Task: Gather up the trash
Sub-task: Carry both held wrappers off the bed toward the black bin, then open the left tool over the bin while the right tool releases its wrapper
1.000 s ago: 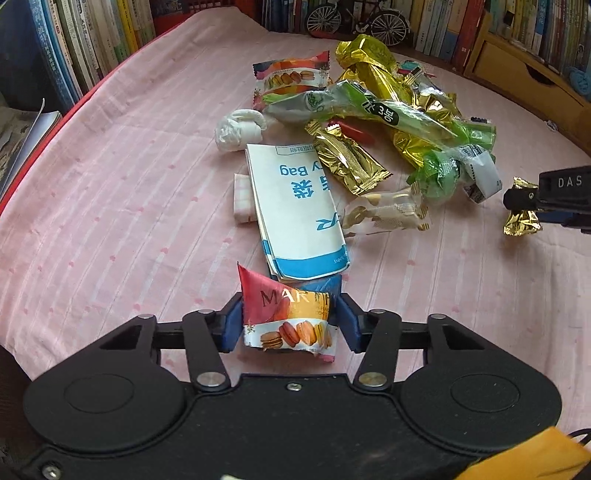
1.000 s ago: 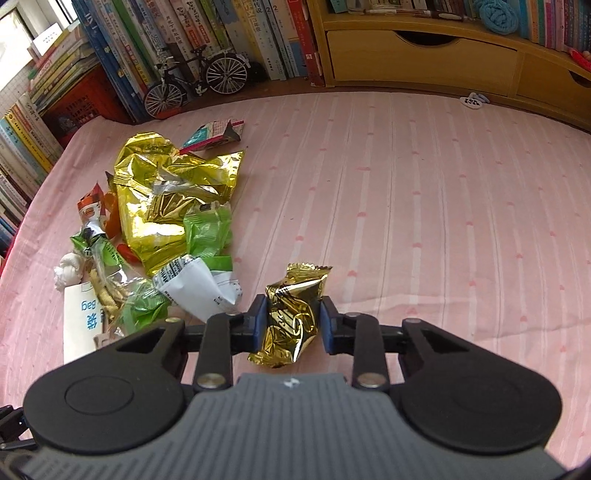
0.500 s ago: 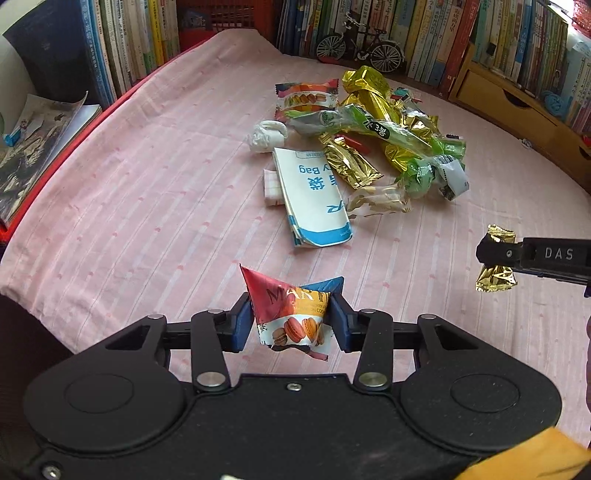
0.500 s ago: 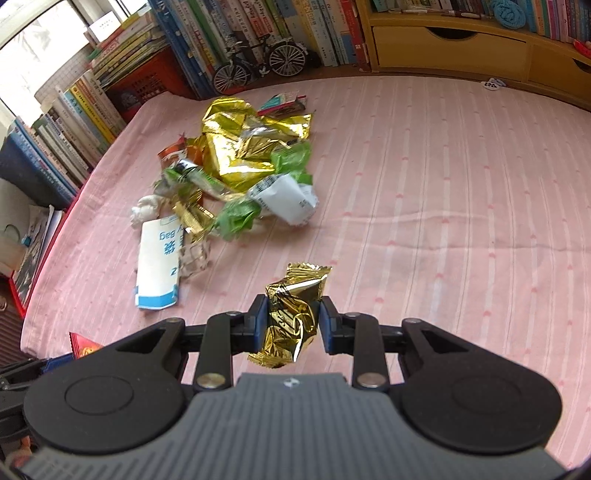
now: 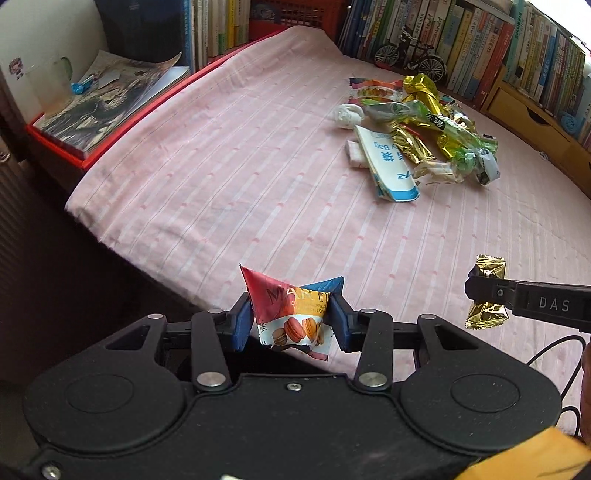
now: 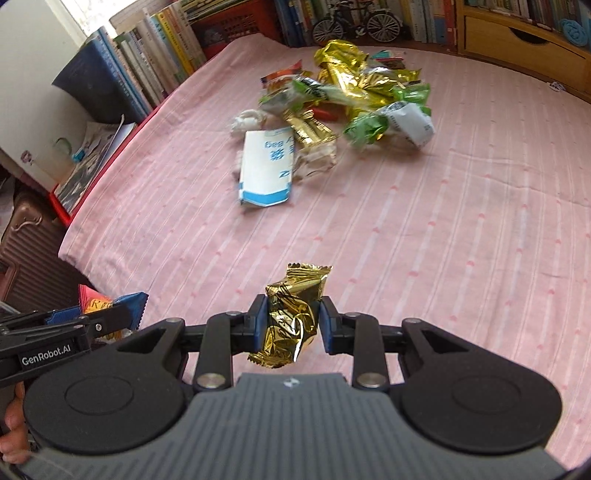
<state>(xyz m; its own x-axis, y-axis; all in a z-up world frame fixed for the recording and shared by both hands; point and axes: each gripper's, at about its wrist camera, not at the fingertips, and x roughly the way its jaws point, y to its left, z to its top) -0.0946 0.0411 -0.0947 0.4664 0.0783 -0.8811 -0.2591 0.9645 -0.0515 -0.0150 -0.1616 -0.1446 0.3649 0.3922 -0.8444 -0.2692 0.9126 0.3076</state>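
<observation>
My left gripper point(image 5: 290, 319) is shut on a red and blue macaron snack wrapper point(image 5: 288, 314), held above the near edge of the pink bed. My right gripper point(image 6: 290, 326) is shut on a crumpled gold foil wrapper point(image 6: 293, 317); the same gold wrapper point(image 5: 487, 291) shows at the right of the left wrist view. In the right wrist view the left gripper point(image 6: 99, 317) sits at the lower left with the macaron wrapper point(image 6: 94, 304). A pile of trash point(image 6: 351, 96) lies far ahead on the bed: gold and green wrappers, a white and blue paper bag point(image 6: 267, 170), a tissue ball point(image 5: 347, 115).
The pink striped bedsheet point(image 5: 258, 177) drops off at its near-left edge point(image 5: 122, 236). Bookshelves point(image 5: 480, 55) and a model bicycle point(image 5: 410, 59) line the far side. A red box with magazines point(image 5: 103, 110) stands to the left. Wooden drawers point(image 6: 517, 33) are at the far right.
Both grippers have pulled back from the trash pile toward the bed's near edge, each still holding its wrapper. The pile now looks farther away.
</observation>
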